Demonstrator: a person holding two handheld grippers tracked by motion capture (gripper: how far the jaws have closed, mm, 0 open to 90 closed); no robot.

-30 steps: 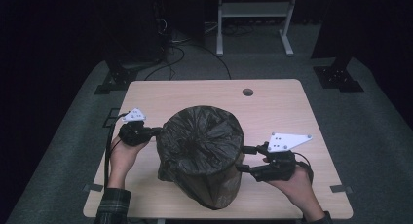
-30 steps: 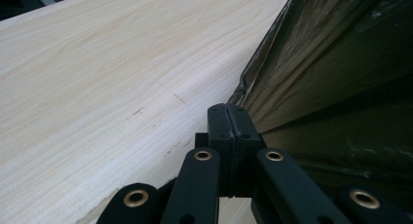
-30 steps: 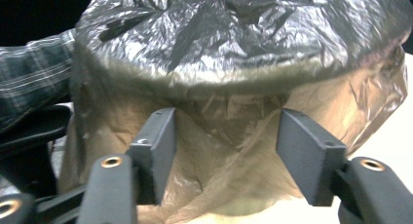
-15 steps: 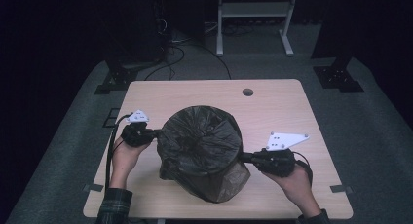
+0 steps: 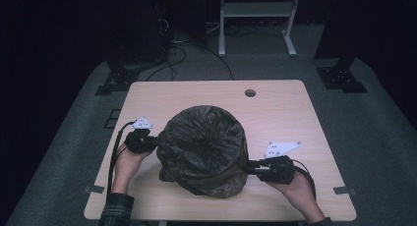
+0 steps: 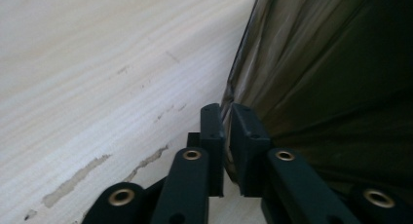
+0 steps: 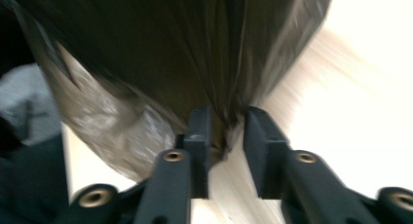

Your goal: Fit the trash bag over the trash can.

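A big dark plastic bag [image 5: 204, 147], bulging and gathered at the top, rests on the pale wooden table [image 5: 275, 108]. My left gripper [image 5: 156, 141] is at the bag's left side. In the left gripper view its jaws [image 6: 226, 121] have just been opening and stand a slit apart, with the thin edge of the bag [image 6: 321, 63] in the gap. My right gripper [image 5: 248, 166] meets the bag low on its right. Its jaws [image 7: 228, 124] have also just been opening, and a fold of the bag [image 7: 170, 44] sits loose between the parted pads.
A round cable hole [image 5: 250, 93] is in the table's far side. On the grey floor behind stand a metal frame [image 5: 255, 19], loose cables [image 5: 172, 44] and two black stand feet [image 5: 115, 81] [image 5: 342, 76].
The bag has sunk and slumped onto the table. My right hand has come down with it and its jaws have parted. The left hand has stayed in place.
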